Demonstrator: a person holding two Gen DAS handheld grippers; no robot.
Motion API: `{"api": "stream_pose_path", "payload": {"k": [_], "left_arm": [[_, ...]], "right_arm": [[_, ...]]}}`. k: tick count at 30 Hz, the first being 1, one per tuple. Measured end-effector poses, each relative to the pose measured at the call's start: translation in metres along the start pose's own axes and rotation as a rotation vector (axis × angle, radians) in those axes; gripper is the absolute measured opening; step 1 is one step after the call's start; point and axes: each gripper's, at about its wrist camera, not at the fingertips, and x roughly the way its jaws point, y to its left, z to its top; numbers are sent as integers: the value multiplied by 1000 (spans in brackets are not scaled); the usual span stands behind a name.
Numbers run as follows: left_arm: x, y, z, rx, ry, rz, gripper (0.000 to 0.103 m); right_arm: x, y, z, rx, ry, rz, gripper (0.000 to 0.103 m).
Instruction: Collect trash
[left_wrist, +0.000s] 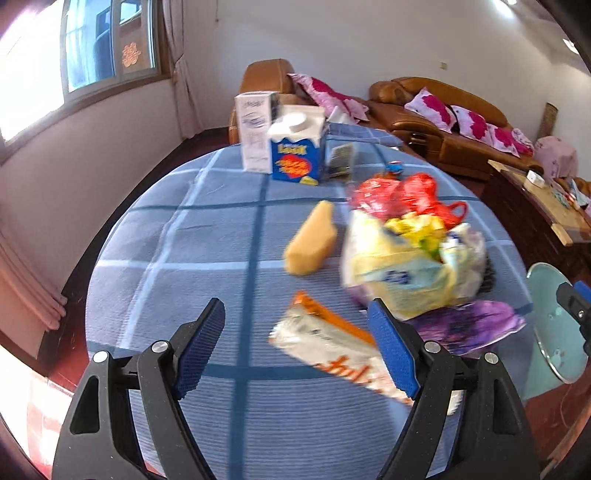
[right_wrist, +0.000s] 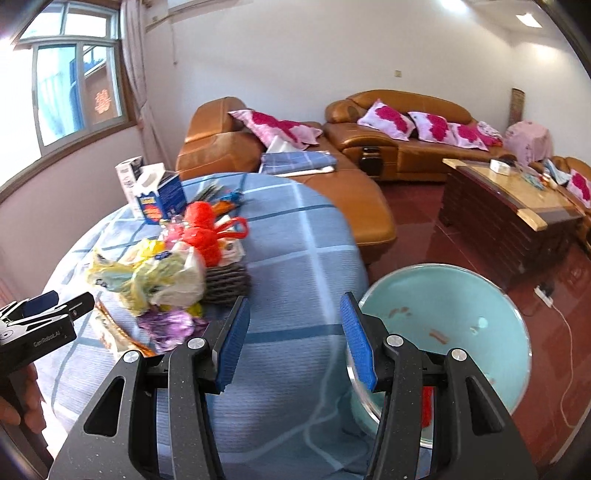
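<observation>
Between the blue pads of my left gripper (left_wrist: 297, 347) a white and orange wrapper (left_wrist: 328, 339) is lying on the blue checked tablecloth (left_wrist: 184, 240). The jaws are standing wide apart and are not pressing on anything; the right pad is only covering one edge of the wrapper. Just beyond it, a heap of crumpled plastic bags (left_wrist: 410, 254) is sitting, pale yellow and white below and red on top, with a purple foil piece (left_wrist: 472, 325) beside it. A yellow sponge (left_wrist: 312, 240) is lying left of the heap, and a blue milk carton (left_wrist: 297, 147) and a white box (left_wrist: 255, 131) are standing upright at the far side of the table.

My right gripper (right_wrist: 293, 332) is hanging over the table edge, half spread, with nothing between its pads. A pale green bin (right_wrist: 461, 321) is standing on the floor just beside its right pad, open and showing a few small scraps inside. The heap is lying to the left of this gripper, well apart from it.

The left view is blurred, so I am not able to read the print on the wrapper or on the carton. In the right view a dark woven basket (right_wrist: 225, 284) is peeking out under the bags, mostly hidden. My left gripper is cutting in at the left border there, with fingers (right_wrist: 26, 395) of my hand below it.
</observation>
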Motion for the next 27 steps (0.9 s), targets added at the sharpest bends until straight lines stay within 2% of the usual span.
{"api": "stream_pose_path", "payload": {"k": [7, 15, 19, 21, 23, 27], "left_arm": [[18, 17, -4, -20, 33, -6, 77], [34, 13, -4, -27, 72, -87, 75], [50, 6, -6, -32, 141, -135, 68], [50, 3, -8, -32, 140, -138, 65], [49, -2, -8, -6, 138, -149, 56], [50, -9, -9, 23, 130, -125, 50]], "right_arm": [[12, 25, -1, -44, 30, 37, 51], [23, 41, 2, -72, 47, 45, 51], [28, 43, 1, -73, 61, 37, 51], [28, 41, 1, -71, 59, 33, 51], [29, 40, 2, -63, 60, 28, 51], [32, 37, 2, -54, 69, 30, 51]]}}
